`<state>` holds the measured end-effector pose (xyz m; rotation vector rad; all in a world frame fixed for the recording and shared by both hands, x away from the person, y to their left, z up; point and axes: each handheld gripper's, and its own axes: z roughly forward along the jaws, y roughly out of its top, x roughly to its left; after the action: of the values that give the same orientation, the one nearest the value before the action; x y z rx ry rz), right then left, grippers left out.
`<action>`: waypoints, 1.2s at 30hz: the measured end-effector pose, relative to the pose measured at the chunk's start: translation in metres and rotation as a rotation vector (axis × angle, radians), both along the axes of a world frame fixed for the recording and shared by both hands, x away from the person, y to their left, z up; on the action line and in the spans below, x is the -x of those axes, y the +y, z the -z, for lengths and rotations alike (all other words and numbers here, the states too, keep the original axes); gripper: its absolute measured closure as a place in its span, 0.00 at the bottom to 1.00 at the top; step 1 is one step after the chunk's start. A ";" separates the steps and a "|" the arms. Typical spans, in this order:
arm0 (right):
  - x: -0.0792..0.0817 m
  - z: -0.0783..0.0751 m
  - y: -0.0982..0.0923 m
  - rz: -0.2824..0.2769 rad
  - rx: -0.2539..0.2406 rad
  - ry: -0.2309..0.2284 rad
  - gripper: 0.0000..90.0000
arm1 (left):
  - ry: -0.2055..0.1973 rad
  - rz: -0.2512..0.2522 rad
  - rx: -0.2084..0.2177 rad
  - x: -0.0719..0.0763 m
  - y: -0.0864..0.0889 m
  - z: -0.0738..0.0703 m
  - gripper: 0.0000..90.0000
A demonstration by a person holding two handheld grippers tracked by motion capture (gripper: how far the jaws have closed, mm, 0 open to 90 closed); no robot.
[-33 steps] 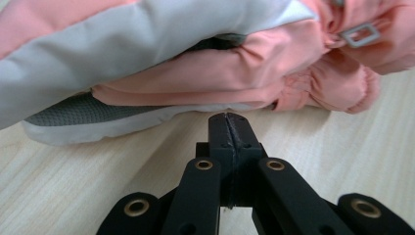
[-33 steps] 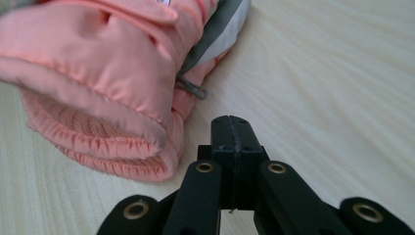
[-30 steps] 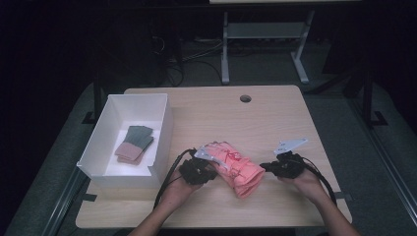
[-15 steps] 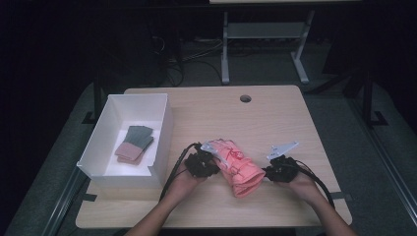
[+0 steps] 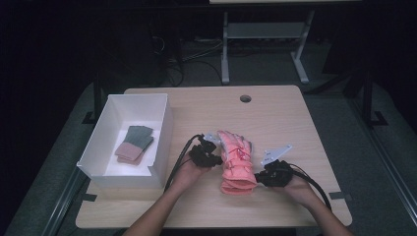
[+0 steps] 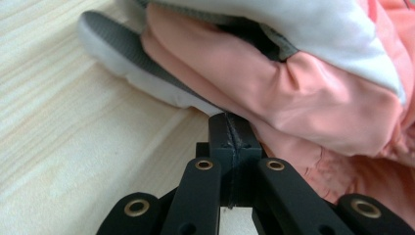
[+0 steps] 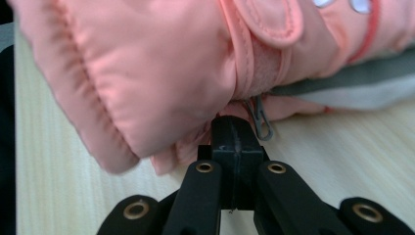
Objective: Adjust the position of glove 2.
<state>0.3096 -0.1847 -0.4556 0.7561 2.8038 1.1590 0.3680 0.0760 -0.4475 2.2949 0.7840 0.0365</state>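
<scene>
On the worktop I saw a white box [image 5: 129, 142] near the left edge, with folded green and pink cloths [image 5: 134, 144] inside, and a cable hole [image 5: 245, 98] near the far edge. The pink gloves [image 5: 236, 162] lay stacked near the middle, toward the near edge. My left gripper [image 5: 215, 152] touched their left side and my right gripper [image 5: 263, 173] their cuff end. In the gripper views both pairs of jaws were pressed together, tips against the fabric; I also saw a small metal clip [image 7: 260, 120] there.
</scene>
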 end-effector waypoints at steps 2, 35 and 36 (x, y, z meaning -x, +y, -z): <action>0.002 0.000 0.004 -0.013 0.002 0.003 1.00 | 0.007 0.000 0.019 -0.003 0.000 0.001 1.00; 0.019 -0.018 0.001 0.024 -0.015 -0.034 1.00 | 0.016 0.019 0.050 -0.003 0.025 -0.022 0.87; 0.020 -0.019 -0.006 0.058 -0.031 -0.025 1.00 | 0.017 0.001 0.061 -0.002 0.027 -0.024 0.83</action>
<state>0.2891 -0.1910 -0.4370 0.8134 2.7307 1.1966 0.3698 0.1030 -0.4231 2.2402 0.7822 -0.0075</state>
